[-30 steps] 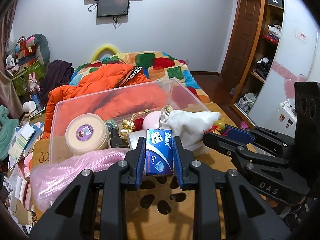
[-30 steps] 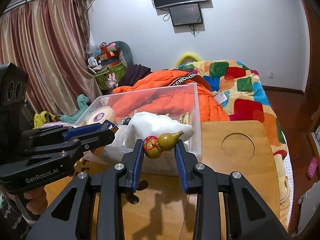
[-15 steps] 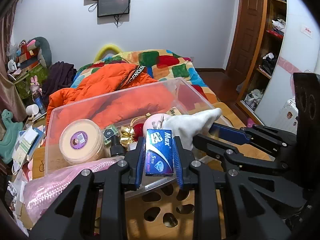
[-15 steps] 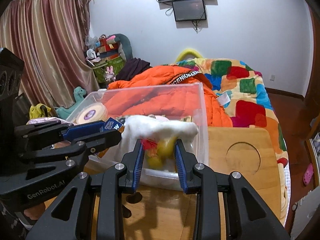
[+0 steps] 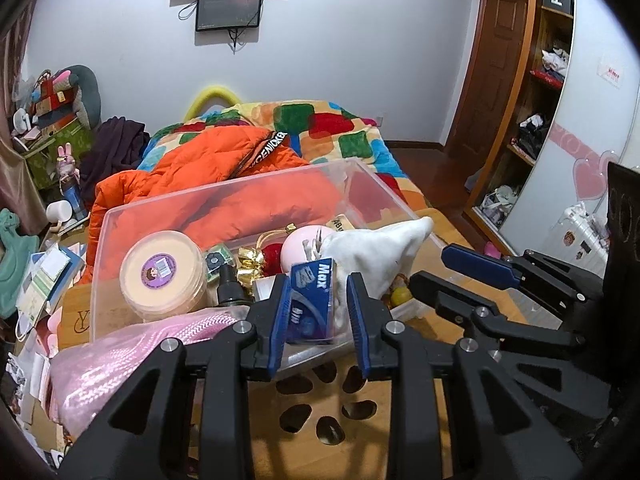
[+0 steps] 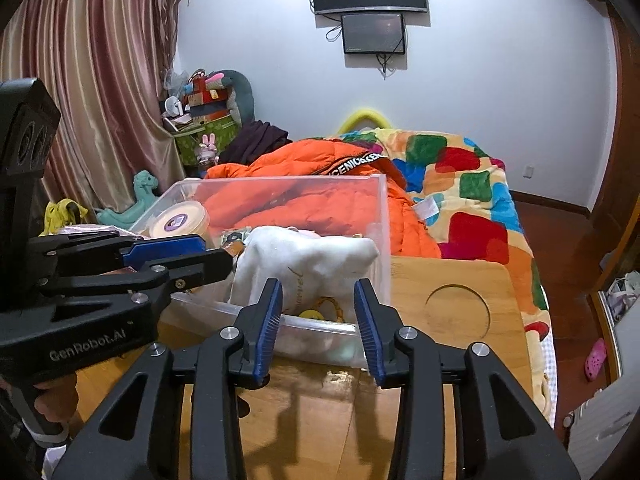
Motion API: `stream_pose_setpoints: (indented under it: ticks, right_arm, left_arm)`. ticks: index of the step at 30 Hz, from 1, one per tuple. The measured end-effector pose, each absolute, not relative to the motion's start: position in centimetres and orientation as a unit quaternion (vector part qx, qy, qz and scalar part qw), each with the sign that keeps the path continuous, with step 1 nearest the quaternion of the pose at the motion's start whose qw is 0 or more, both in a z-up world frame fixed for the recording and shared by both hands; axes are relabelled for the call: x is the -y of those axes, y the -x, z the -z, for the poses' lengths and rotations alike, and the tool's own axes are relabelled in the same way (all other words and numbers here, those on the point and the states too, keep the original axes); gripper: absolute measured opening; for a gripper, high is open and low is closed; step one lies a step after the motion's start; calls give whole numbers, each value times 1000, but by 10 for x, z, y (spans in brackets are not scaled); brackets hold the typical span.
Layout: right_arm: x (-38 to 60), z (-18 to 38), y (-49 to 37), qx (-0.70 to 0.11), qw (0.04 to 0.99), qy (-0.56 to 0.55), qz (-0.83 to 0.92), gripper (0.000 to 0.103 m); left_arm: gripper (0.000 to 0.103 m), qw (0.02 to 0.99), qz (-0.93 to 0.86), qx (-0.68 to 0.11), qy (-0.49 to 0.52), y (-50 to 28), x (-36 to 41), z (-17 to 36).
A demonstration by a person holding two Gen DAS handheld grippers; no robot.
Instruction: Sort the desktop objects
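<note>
The left gripper (image 5: 316, 304) hangs over the near wall of the clear plastic storage bin (image 5: 120, 216). Between its fingers sits a small blue "Max" cardboard packet (image 5: 312, 304), tilted, its left face against the left pad; a gap shows on the right, so the grasp looks loosened, though whether the pads have fully let go cannot be told. The packet looks light, stiff and smooth-sided, liable to slip or tip; its flat broad faces are the place to take hold.

The right gripper (image 6: 320, 316) is opening and empty, with nothing between its fingers. Beyond them, inside the bin beside a soft white cloth pouch (image 6: 308, 264), lies a small yellow gourd charm (image 6: 312, 314), probably hard and prone to rolling.

Also in the bin are a round cream tub with a purple label (image 5: 162, 274) and a pale pink ball (image 5: 304, 244). The bin rests on a wooden tabletop (image 6: 452, 280) with a round recess, set across a bed with an orange jacket (image 6: 320, 160) and a patchwork quilt (image 6: 472, 184); the bedroom around is cluttered.
</note>
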State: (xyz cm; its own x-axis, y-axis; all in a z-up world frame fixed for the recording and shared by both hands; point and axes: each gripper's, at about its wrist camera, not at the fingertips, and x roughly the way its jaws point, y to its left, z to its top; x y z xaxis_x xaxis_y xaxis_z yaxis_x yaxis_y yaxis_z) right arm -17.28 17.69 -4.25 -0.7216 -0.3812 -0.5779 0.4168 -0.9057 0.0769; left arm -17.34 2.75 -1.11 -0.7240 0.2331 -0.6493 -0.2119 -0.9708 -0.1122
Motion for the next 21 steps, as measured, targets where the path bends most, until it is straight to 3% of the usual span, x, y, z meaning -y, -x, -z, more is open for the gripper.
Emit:
stream_pose_setpoints:
  ticks: [12, 16, 21]
  right_arm:
    - [-181, 29, 154, -24, 213, -297, 931, 35]
    - [-182, 24, 141, -25, 208, -285, 935, 48]
    - [-182, 18, 126, -28, 211, -279, 936, 51]
  left_arm:
    - [31, 113, -937, 9, 331, 148, -26, -8]
    - [41, 107, -943, 4, 315, 136, -27, -16]
    - [62, 91, -951, 0, 295, 117, -28, -24]
